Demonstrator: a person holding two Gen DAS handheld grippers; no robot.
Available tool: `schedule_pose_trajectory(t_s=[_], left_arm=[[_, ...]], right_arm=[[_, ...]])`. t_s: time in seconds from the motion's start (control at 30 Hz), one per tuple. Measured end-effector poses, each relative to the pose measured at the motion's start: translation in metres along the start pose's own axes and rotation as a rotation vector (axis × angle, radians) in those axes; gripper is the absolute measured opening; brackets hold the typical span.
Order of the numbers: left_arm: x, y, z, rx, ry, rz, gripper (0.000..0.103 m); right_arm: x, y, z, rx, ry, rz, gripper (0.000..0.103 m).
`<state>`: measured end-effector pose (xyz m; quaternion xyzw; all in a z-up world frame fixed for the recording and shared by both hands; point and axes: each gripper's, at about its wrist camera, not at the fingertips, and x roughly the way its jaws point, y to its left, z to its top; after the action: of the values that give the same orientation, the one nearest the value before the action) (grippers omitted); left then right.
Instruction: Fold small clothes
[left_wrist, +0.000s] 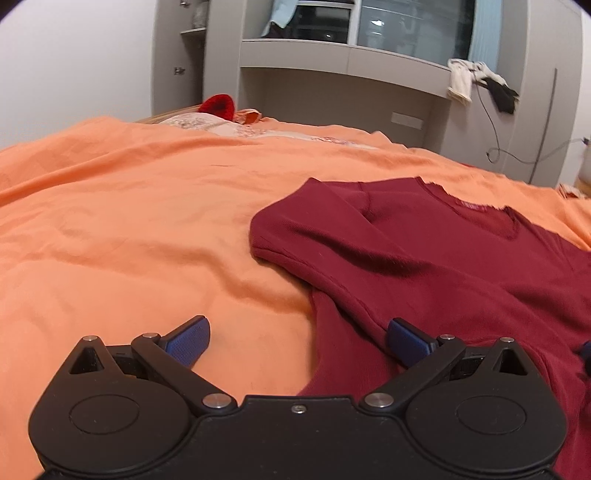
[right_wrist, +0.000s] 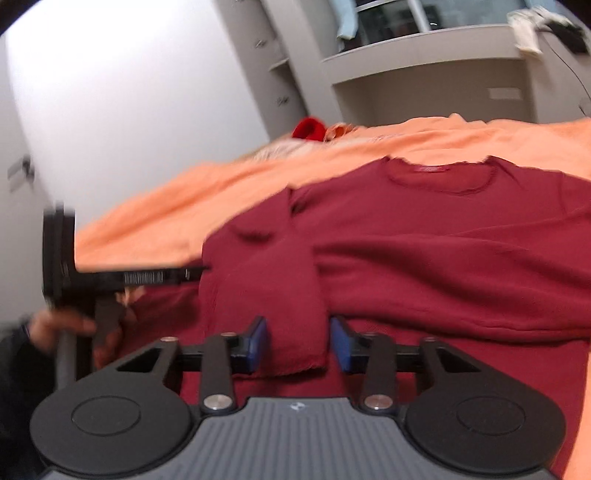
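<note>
Right now the right claw (right_wrist: 298, 345) has its blue pads narrowed to either side of a folded-in sleeve (right_wrist: 266, 291) of the maroon sweater (right_wrist: 443, 236); actual pinch unclear, view blurred. Left claw (left_wrist: 298, 338) is spread wide, holding nothing, one pad over the sweater's side edge, the other over the orange bedspread (left_wrist: 129, 221). Sweater lies flat on the bed, collar away. Judgement: early; one sleeve brought in, body folds remain.
</note>
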<state>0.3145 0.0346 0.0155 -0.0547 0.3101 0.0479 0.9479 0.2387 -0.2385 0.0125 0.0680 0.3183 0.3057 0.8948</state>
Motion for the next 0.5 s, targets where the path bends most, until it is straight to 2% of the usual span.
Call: schedule_pose_trajectory(t_s=[0.03,0.07,0.1,0.3,0.4,0.5], left_arm=[[-0.001,-0.001,-0.001,0.008,0.002,-0.002,0.102],[-0.001,-0.001,-0.001,0.014,0.004,-0.004,0.102],[-0.002,-0.001,-0.001,0.018,0.004,-0.006,0.102],[-0.008,0.000,-0.002,0.014,-0.014,-0.023,0.102],[-0.011,0.001,-0.002,0.002,-0.032,-0.035,0.102],[-0.014,0.003,-0.002,-0.020,-0.050,-0.056,0.102]], right_arm=[[0.000,0.006,-0.001,-0.044,0.003,-0.035,0.014],[-0.002,0.011,-0.001,-0.085,-0.005,-0.064,0.008],[-0.003,0.013,-0.001,-0.101,-0.020,-0.073,0.006],[-0.022,0.012,0.022,-0.111,-0.148,-0.115,0.006],[-0.022,0.002,0.023,-0.109,-0.140,-0.170,0.006],[-0.013,-0.010,0.017,-0.082,-0.089,-0.193,0.008]])
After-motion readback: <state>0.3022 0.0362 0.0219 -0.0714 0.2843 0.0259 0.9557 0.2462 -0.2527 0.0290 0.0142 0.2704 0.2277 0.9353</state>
